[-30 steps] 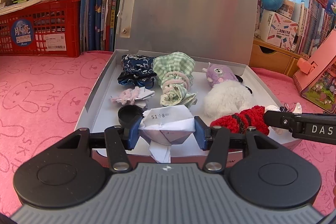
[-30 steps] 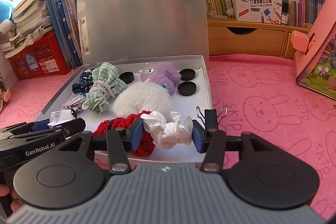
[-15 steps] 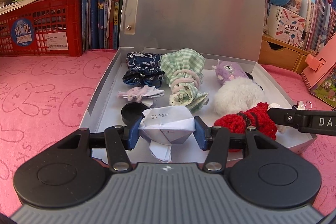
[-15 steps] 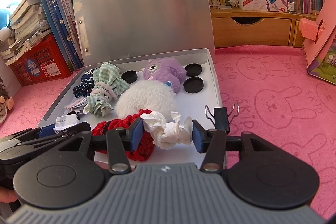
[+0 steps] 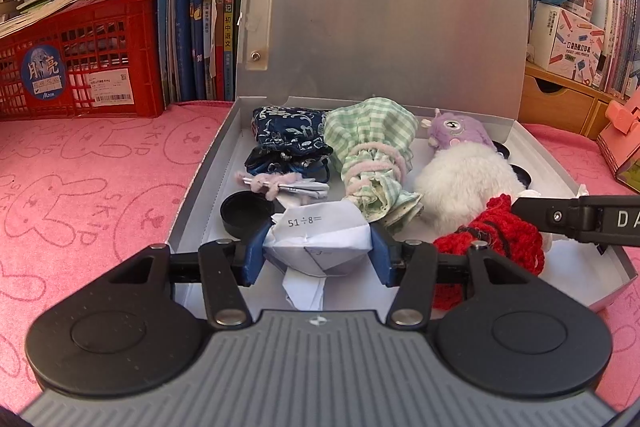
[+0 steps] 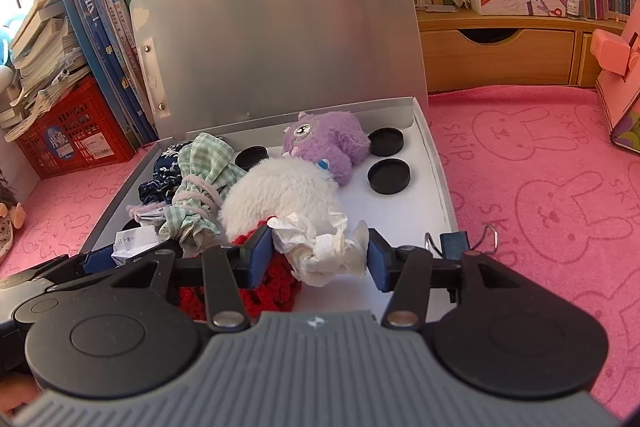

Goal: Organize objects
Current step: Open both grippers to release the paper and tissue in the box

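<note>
An open grey box lies on the pink mat, its lid standing upright. My left gripper is shut on a folded white paper printed "51÷8=", held over the box's near left edge. My right gripper is shut on a crumpled white tissue, held over the box's near edge. Inside the box lie a dark blue pouch, a green checked cloth bundle, a purple plush, a white fluffy toy and a red knitted item.
Black round lids lie in the box. A binder clip lies on the mat right of the box. A red crate and upright books stand behind. A wooden drawer unit and a pink case stand at the right.
Both grippers have moved forward and up over the box's near edge, still holding the paper and the tissue. The box contents have not moved.
</note>
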`<action>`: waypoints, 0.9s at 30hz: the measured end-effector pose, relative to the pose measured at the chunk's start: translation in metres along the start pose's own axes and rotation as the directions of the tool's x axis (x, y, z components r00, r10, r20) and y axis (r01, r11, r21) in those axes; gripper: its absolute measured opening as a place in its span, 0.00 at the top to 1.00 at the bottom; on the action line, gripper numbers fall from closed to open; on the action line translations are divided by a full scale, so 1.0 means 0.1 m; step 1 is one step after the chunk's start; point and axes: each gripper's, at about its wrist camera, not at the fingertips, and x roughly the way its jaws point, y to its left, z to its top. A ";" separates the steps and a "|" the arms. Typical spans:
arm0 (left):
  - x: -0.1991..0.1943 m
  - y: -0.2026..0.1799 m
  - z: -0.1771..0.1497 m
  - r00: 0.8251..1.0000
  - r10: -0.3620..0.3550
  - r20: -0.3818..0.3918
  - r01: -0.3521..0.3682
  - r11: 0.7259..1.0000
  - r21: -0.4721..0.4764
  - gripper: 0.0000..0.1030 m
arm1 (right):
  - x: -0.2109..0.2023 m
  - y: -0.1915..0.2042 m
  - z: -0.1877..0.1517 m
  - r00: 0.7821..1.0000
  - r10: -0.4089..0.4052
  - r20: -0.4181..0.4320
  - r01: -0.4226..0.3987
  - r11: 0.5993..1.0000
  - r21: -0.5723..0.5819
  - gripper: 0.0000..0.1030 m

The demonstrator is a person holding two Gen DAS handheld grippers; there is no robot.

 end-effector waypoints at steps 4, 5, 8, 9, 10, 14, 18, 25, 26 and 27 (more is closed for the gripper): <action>-0.01 -0.02 -0.01 1.000 0.005 -0.010 -0.005 1.000 0.015 0.43 | -0.02 -0.05 -0.04 1.000 0.004 0.004 -0.004 1.000 0.001 0.38; -0.02 -0.03 -0.01 1.000 0.001 -0.013 -0.001 1.000 0.014 0.42 | -0.03 -0.07 -0.03 1.000 0.006 0.004 -0.006 1.000 0.007 0.36; -0.05 -0.04 0.00 1.000 -0.004 -0.008 0.004 1.000 0.021 0.38 | -0.06 -0.08 -0.04 1.000 0.009 0.010 -0.009 1.000 0.014 0.32; -0.06 -0.06 0.00 1.000 -0.002 -0.005 0.002 1.000 0.027 0.36 | -0.07 -0.08 -0.04 1.000 0.008 0.013 -0.009 1.000 0.009 0.32; -0.08 -0.07 0.00 1.000 0.001 -0.001 -0.001 0.999 0.033 0.33 | -0.08 -0.08 -0.04 1.000 0.005 0.016 -0.005 1.000 0.004 0.31; -0.15 -0.11 0.01 1.000 0.003 0.012 -0.003 0.999 0.045 0.25 | -0.14 -0.07 -0.05 1.000 0.004 0.022 -0.004 1.000 -0.003 0.29; -0.23 -0.13 0.02 1.000 0.011 0.023 -0.012 0.999 0.051 0.19 | -0.22 -0.07 -0.07 0.999 0.006 0.037 -0.006 1.000 -0.010 0.26; -0.41 -0.15 0.05 0.999 -0.005 0.033 0.003 0.999 0.048 0.08 | -0.38 -0.06 -0.06 0.998 0.005 0.062 -0.003 1.000 -0.028 0.19; -0.44 -0.14 0.05 0.999 -0.008 0.035 0.007 0.999 0.049 0.06 | -0.41 -0.05 -0.06 0.998 0.005 0.065 -0.003 1.000 -0.030 0.17; -0.46 -0.15 0.06 0.999 -0.013 0.034 0.011 0.999 0.053 0.05 | -0.44 -0.05 -0.05 0.998 0.009 0.068 -0.007 1.000 -0.031 0.16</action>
